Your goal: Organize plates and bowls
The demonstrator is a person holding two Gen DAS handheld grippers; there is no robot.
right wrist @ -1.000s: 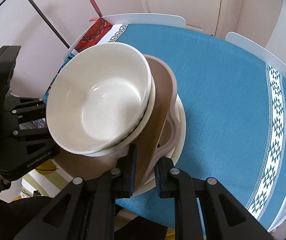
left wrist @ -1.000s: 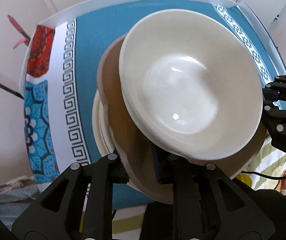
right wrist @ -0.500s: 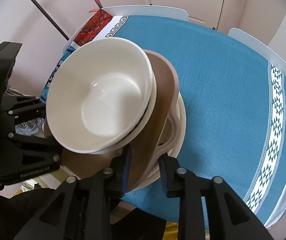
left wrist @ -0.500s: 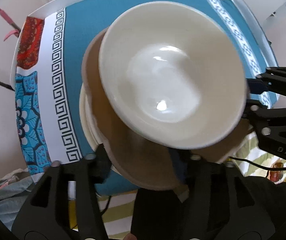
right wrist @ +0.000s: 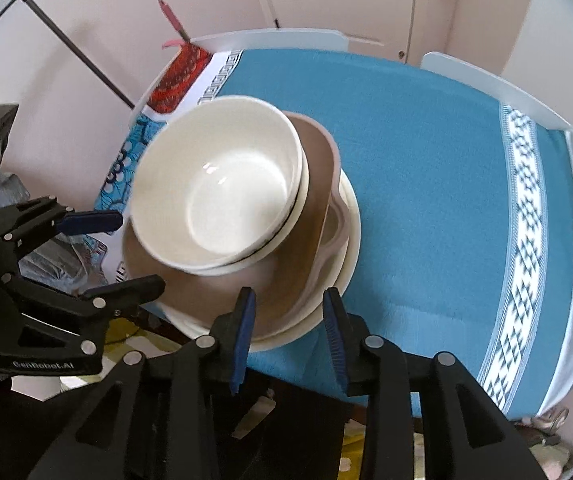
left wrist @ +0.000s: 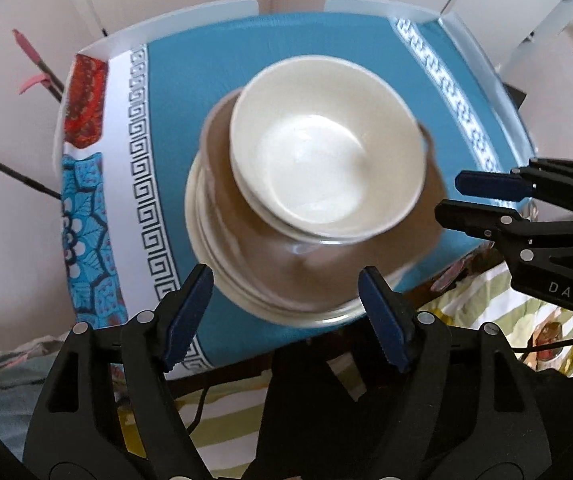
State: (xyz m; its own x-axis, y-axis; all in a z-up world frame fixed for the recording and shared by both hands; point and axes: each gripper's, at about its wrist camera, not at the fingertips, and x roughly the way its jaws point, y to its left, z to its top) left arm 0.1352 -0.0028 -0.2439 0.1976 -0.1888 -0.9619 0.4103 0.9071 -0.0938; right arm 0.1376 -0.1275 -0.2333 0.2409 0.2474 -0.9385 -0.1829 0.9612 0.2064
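Note:
A stack of dishes stands near the table's front edge: cream bowls (left wrist: 326, 168) nested on a brown plate (left wrist: 270, 264), on cream plates (left wrist: 222, 280) below. The stack also shows in the right wrist view, with the bowls (right wrist: 222, 188), the brown plate (right wrist: 286, 292) and the cream plates (right wrist: 350, 240). My left gripper (left wrist: 286, 316) is open, drawn back just in front of the stack, holding nothing. My right gripper (right wrist: 288, 336) is open, close to the stack's near rim, holding nothing. The right gripper also shows in the left wrist view (left wrist: 486, 200), the left gripper in the right wrist view (right wrist: 122, 248).
The table is covered by a blue cloth (right wrist: 426, 184) with white patterned borders and a red and blue patterned end (left wrist: 86, 184). White chair backs (left wrist: 370, 6) stand at the far side. A striped green cloth (left wrist: 474, 300) lies below the table edge.
Both grippers opened and let go of the brown plate's rim, then drew back from the stack. The stack now rests on the table.

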